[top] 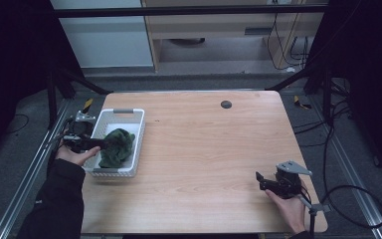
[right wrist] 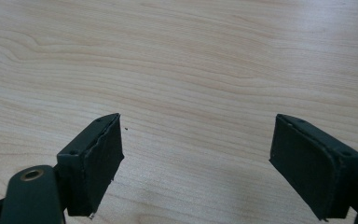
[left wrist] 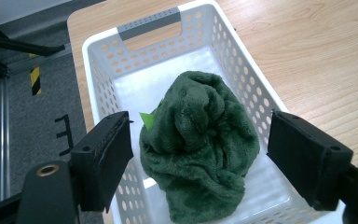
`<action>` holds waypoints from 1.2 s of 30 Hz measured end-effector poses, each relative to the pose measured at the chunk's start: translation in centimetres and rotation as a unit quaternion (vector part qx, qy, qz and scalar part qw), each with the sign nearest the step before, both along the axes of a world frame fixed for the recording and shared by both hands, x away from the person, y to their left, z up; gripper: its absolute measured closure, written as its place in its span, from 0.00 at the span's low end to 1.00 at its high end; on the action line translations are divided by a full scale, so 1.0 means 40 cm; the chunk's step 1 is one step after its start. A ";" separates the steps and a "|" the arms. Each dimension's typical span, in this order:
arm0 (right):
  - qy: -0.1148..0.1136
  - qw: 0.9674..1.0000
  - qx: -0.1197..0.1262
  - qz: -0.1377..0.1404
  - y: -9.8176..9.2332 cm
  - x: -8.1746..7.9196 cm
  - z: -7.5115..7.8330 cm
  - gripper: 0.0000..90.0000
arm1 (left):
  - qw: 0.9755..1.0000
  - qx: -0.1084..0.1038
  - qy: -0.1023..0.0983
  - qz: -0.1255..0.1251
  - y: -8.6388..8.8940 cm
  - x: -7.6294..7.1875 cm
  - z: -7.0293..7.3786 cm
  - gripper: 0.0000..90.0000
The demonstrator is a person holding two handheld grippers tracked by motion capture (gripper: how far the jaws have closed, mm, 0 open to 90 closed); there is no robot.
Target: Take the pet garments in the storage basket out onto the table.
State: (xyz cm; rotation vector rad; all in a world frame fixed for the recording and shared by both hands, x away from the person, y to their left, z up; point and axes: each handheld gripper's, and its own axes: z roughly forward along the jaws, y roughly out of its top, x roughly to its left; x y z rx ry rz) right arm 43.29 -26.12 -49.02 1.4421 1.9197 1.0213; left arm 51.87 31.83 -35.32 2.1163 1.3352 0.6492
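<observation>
A crumpled dark green plush cloth [top: 117, 147] [left wrist: 200, 144] lies inside a white perforated basket [top: 134, 130] [left wrist: 100, 65] at the table's left side. My left gripper [top: 101, 144] [left wrist: 199, 156] hovers over the basket's left rim, open, with its jaws spread wide on either side of the cloth and not touching it. A small light green tag [left wrist: 146, 119] pokes out of the cloth. My right gripper [top: 261, 180] [right wrist: 196, 163] is open low over bare wood near the table's front right corner, with nothing between its jaws.
The basket has a grey handle [top: 123, 111] [left wrist: 150, 23] at its far end. A small dark round disc [top: 226, 104] sits near the table's far edge. Metal frame rails [top: 30, 169] run along the table's left side, and cables [top: 348, 199] trail at the right.
</observation>
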 end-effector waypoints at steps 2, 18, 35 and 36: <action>0.001 1.000 0.001 0.000 0.000 0.000 0.000 0.19 | 1.000 0.001 0.002 0.001 -0.001 0.005 -0.001 0.23; 0.005 1.000 0.003 -0.001 0.002 -0.001 0.000 0.18 | 1.000 0.014 0.017 0.000 -0.019 0.059 -0.001 0.24; 0.005 1.000 0.000 0.000 0.001 0.001 -0.002 0.18 | 0.998 0.020 0.051 0.016 -0.011 0.129 -0.040 0.24; 0.005 1.000 0.002 0.000 0.001 0.001 -0.001 0.18 | 0.998 0.020 0.051 0.016 -0.011 0.130 -0.041 0.24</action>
